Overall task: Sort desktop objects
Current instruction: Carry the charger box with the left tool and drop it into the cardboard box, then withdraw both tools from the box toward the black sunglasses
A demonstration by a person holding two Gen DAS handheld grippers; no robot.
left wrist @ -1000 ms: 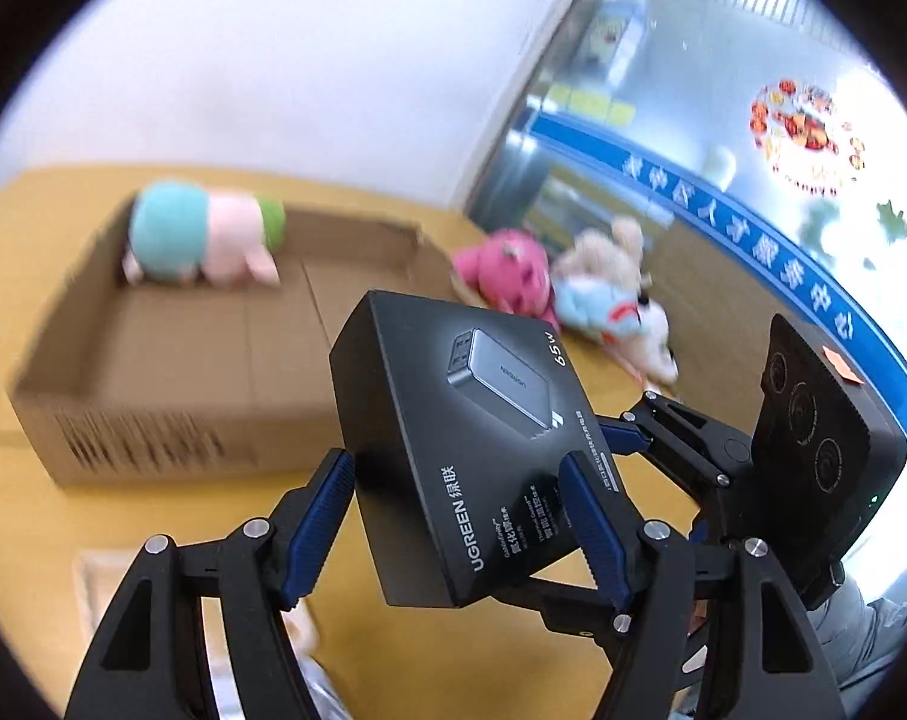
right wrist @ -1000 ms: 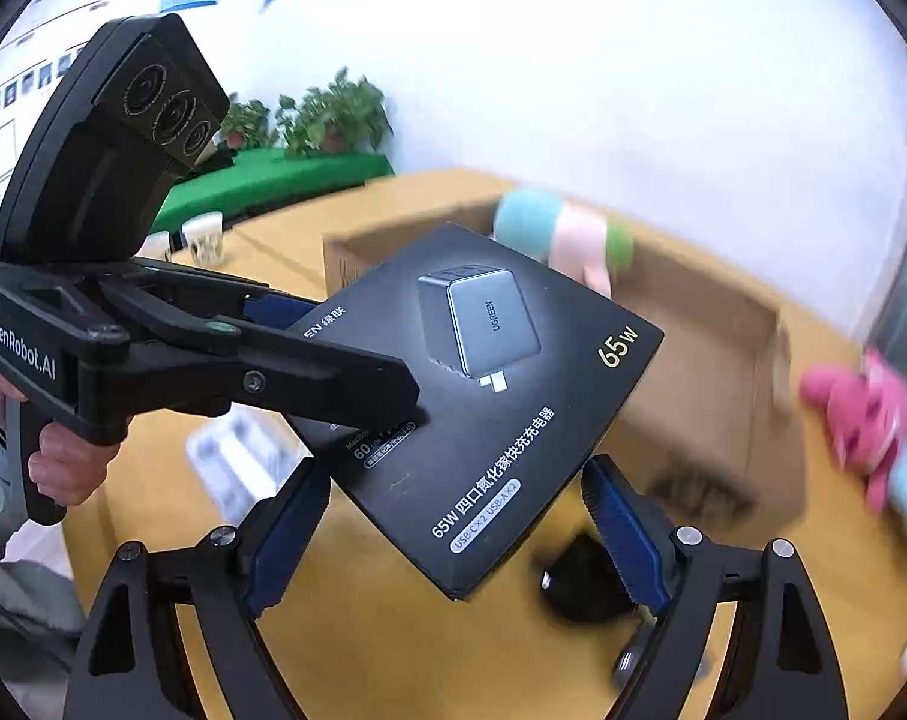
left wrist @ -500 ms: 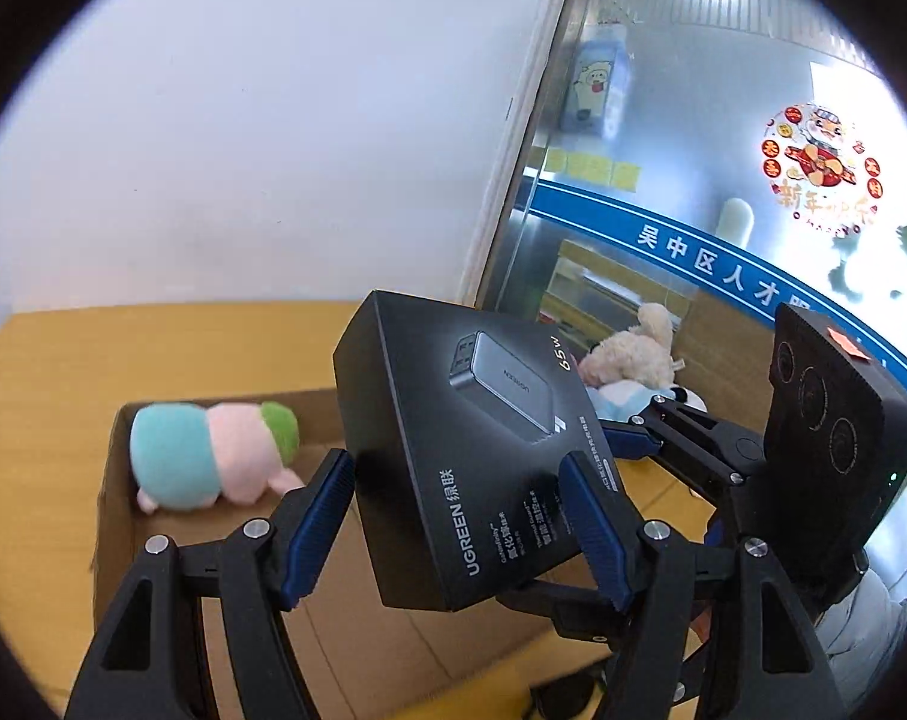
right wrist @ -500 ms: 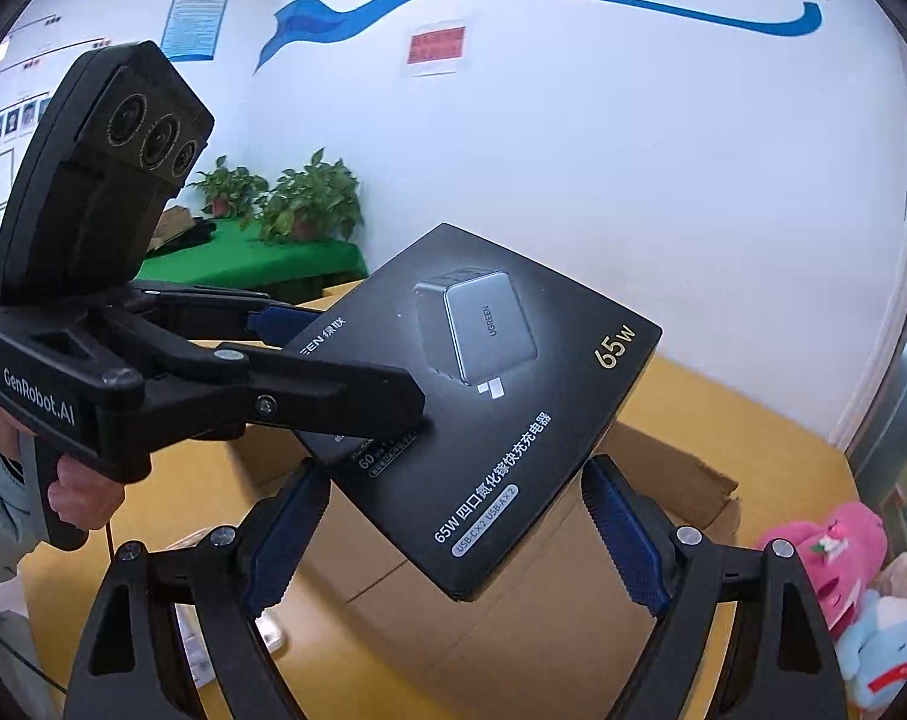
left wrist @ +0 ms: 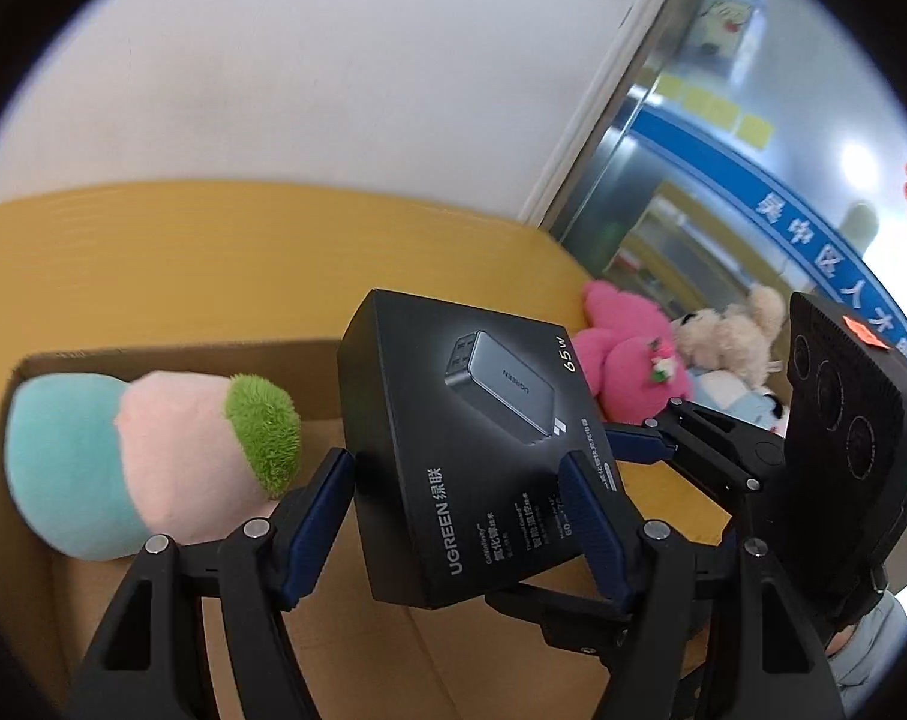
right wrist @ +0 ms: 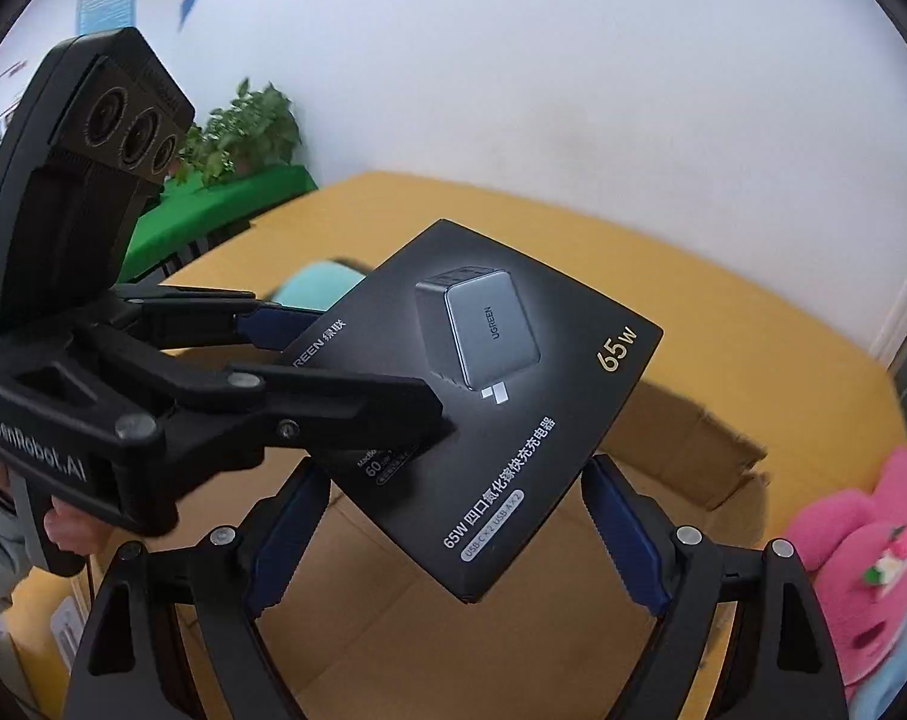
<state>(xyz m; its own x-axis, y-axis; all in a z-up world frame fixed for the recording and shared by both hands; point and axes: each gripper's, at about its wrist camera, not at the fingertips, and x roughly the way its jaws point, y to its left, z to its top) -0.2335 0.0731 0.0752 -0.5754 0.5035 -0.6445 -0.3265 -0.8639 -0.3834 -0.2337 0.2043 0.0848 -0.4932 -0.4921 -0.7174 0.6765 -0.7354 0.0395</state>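
Both reach forward above the cardboard box (left wrist: 171,360). The left hand-held gripper (left wrist: 456,525) and right hand-held gripper (right wrist: 447,531) each clamp the black charger box (left wrist: 471,450), tilted, at their 12 o'clock.

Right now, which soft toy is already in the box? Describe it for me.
Look in the open cardboard box on the yellow table. A plush toy lies inside by its far wall. Unlike the all-pink toy outside, it is banded teal, pale pink and green.
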